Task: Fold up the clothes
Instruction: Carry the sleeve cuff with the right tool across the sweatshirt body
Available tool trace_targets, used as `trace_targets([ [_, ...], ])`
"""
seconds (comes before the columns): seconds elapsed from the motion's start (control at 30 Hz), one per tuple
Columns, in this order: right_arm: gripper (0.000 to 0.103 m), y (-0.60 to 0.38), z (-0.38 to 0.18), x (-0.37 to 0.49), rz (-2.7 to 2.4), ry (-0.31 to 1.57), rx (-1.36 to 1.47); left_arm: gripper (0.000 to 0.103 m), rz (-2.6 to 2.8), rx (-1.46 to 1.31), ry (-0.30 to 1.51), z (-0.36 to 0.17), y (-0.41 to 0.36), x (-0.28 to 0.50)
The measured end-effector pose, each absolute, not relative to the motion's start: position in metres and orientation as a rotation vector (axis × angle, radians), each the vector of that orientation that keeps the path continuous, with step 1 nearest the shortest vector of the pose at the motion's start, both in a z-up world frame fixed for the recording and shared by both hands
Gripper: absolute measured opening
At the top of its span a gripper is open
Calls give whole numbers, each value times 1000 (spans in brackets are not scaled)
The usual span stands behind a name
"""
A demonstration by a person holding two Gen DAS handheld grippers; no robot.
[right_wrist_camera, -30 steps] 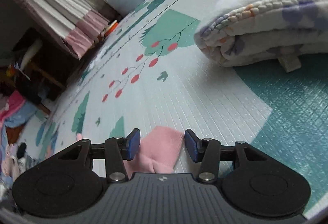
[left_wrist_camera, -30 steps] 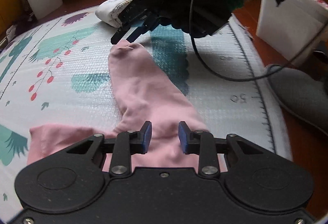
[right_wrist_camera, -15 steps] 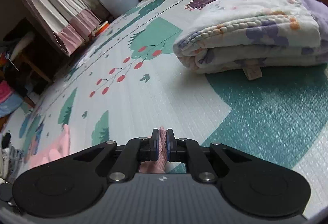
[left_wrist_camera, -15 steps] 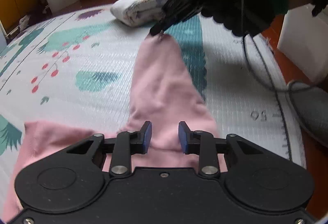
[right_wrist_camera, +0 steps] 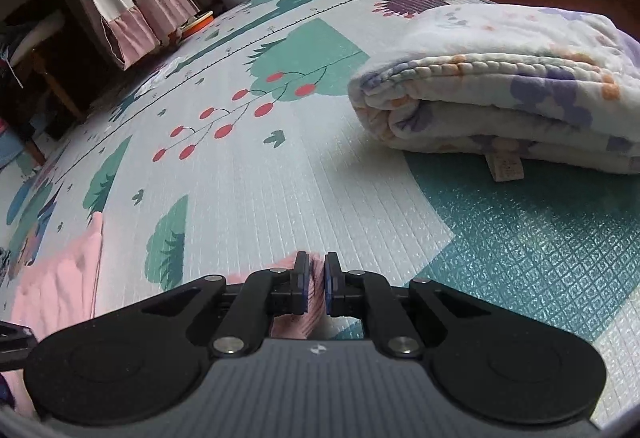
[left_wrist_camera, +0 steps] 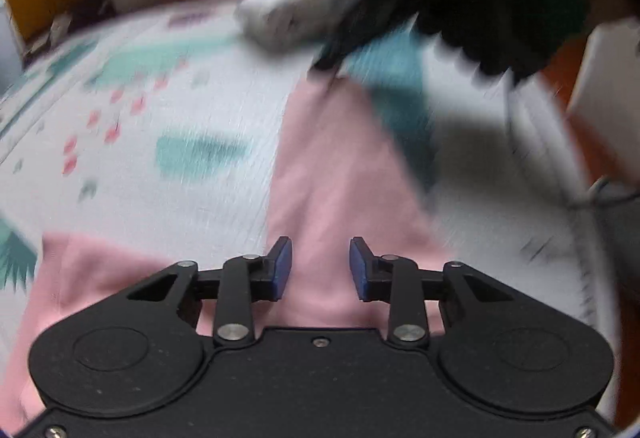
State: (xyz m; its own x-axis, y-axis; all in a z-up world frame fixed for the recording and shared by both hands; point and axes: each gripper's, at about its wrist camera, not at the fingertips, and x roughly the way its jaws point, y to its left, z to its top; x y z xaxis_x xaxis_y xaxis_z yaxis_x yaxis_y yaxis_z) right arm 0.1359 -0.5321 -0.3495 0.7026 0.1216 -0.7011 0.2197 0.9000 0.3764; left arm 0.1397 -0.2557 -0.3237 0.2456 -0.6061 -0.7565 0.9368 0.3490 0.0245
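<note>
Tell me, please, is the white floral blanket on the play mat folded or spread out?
Folded: the white floral blanket lies as a thick bundle with stacked layers showing at its rounded edge.

Soft, even daylight fills both views. The left wrist view is heavily motion-blurred, smearing the play mat [left_wrist_camera: 168, 141] and folded blanket [left_wrist_camera: 296, 13]. The right wrist view is sharp, with faint glints on the mat's texture. Fisheye distortion bends the edges.
</note>
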Motion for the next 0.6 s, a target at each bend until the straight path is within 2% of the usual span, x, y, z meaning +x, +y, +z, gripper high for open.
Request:
trace_targets([
  [0.13, 23, -533, -344, 132, -94, 783, 425, 33, -1125, 508, 748, -317, -255, 145],
  [0.23, 23, -521, -325, 122, -87, 715, 326, 39, -1130, 498, 693, -309, -246, 140],
  [0.33, 23, -493, -305, 114, 19, 663, 209, 39, -1166, 539, 668, -308, -240, 129],
  [0.6, 21, -393, -310, 90, 583, 768, -105, 40, -1211, 597, 719, -319, -233, 107],
])
